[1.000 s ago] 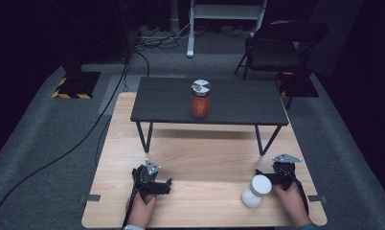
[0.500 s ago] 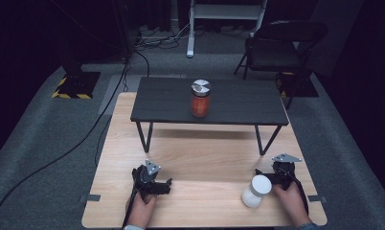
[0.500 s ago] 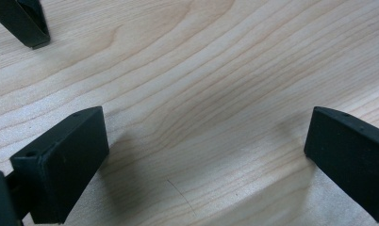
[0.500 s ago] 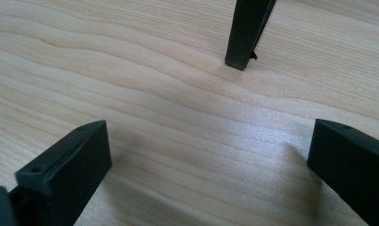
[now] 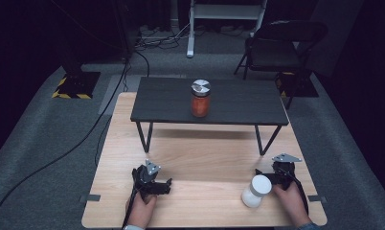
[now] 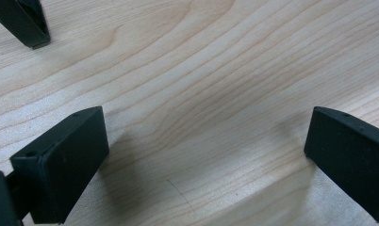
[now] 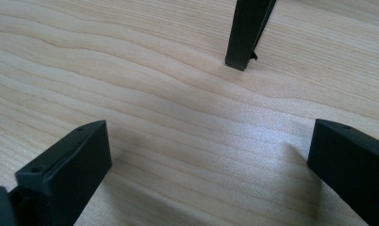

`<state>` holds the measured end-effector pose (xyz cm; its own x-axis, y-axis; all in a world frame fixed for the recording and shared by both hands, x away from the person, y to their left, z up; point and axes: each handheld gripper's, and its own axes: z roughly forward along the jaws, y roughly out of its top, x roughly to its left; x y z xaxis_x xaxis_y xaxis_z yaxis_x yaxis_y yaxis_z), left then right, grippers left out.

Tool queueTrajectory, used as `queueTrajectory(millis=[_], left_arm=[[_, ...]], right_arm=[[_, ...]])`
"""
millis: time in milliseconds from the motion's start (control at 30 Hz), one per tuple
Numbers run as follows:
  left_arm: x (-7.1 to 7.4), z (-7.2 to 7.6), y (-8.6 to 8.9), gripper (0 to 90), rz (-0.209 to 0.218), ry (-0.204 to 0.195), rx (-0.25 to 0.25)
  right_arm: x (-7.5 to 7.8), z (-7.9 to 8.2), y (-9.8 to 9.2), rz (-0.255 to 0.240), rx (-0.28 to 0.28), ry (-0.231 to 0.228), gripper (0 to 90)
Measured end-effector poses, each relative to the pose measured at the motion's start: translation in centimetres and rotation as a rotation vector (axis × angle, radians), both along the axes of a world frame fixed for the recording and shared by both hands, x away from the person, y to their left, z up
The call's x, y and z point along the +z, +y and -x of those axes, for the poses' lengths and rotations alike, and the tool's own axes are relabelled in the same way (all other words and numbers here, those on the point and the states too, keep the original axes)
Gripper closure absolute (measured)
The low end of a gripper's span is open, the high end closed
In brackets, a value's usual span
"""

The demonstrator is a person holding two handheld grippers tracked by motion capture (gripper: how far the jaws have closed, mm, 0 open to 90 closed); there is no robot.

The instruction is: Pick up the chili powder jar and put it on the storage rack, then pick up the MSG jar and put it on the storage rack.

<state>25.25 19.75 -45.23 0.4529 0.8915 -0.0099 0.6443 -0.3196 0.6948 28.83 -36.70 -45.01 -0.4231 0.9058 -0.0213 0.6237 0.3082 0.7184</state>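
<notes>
Two grippers idle, both jaw sets spread over bare wood

Both jaw sets are standing wide apart and gripping nothing. In the left gripper view, the jaws are framing plain table (image 6: 211, 94) grain, with one black stand leg (image 6: 25, 21) at the upper left. In the right gripper view, the jaws are likewise splayed over bare wood, with a leg (image 7: 246, 33) ahead of them.

From above, the left gripper (image 5: 152, 179) is resting near the table's front edge. The right gripper (image 5: 279, 175) is sitting at the front right, and a white bottle (image 5: 256, 190) is standing just beside it, touching or nearly touching the hand; which, I cannot tell. A red jar (image 5: 200, 98) with a metal lid is standing upright on the dark stand (image 5: 171, 103), well apart from both grippers.

Risks noted, as judgement:
- The bottle is standing outside the right jaws, close by the hand. Any swing of that hand toward it is likely to knock it over or roll it toward the front edge.
- Reaching for the jar means rising over the stand's edge; a low approach could strike the edge or a leg and shake the jar.
- The jar looks like glass, so a one-sided push could tip it.
</notes>
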Motion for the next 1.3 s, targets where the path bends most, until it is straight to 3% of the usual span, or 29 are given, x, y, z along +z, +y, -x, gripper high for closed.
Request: queueTrajectory(millis=[100,267,633,733,767,800,833,900,967,1000,1033,1067,1133,1167,1200,1233,1267,1300], left_arm=[[0.0,0.0,0.0,0.1,0.000,-0.002,-0.001],[0.0,0.0,0.0,0.1,0.000,0.000,0.000],[0.0,0.0,0.0,0.1,0.000,-0.001,-0.001],[0.0,0.0,0.0,0.1,0.000,0.000,0.000],[0.0,0.0,0.0,0.1,0.000,0.000,0.000],[0.0,0.0,0.0,0.1,0.000,0.000,0.000],[0.0,0.0,0.0,0.1,0.000,0.000,0.000],[0.0,0.0,0.0,0.1,0.000,0.000,0.000],[0.0,0.0,0.0,0.1,0.000,0.000,0.000],[0.0,0.0,0.0,0.1,0.000,0.000,0.000],[0.0,0.0,0.0,0.1,0.000,0.000,0.000],[0.0,0.0,0.0,0.1,0.000,0.000,0.000],[0.0,0.0,0.0,0.1,0.000,0.000,0.000],[0.0,0.0,0.0,0.1,0.000,0.000,0.000],[0.0,0.0,0.0,0.1,0.000,0.000,0.000],[0.0,0.0,0.0,0.1,0.000,0.000,0.000],[0.0,0.0,0.0,0.1,0.000,0.000,0.000],[0.0,0.0,0.0,0.1,0.000,0.000,0.000]], right_arm=[[0.0,0.0,0.0,0.000,-0.001,0.000,0.0],[0.0,0.2,0.3,-0.002,-0.057,-0.001,0.0],[0.0,0.2,0.1,0.002,-0.051,-0.005,2.1],[0.4,0.6,-0.2,0.014,-0.023,-0.022,3.7],[0.7,0.9,-1.2,-0.029,0.008,-0.042,3.6],[0.7,0.9,-1.2,-0.029,0.008,-0.042,3.6],[1.2,1.2,-2.2,-0.086,0.026,-0.062,3.7],[1.4,1.5,-2.4,-0.093,0.036,-0.078,3.7],[1.8,2.2,-2.6,-0.095,0.062,-0.123,3.6],[2.0,2.9,-2.9,-0.118,0.083,-0.168,3.6],[2.0,2.9,-2.9,-0.118,0.083,-0.168,3.6],[2.3,3.7,-3.4,-0.159,0.096,-0.205,3.5],[2.4,4.1,-3.6,-0.177,0.103,-0.228,3.5],[2.8,4.8,-4.1,-0.220,0.114,-0.266,3.4],[2.8,4.8,-4.1,-0.220,0.114,-0.266,3.4],[3.3,5.3,-4.7,-0.269,0.125,-0.296,3.3],[3.3,5.3,-4.7,-0.269,0.125,-0.296,3.3],[3.7,5.9,-5.0,-0.298,0.133,-0.326,3.2]])
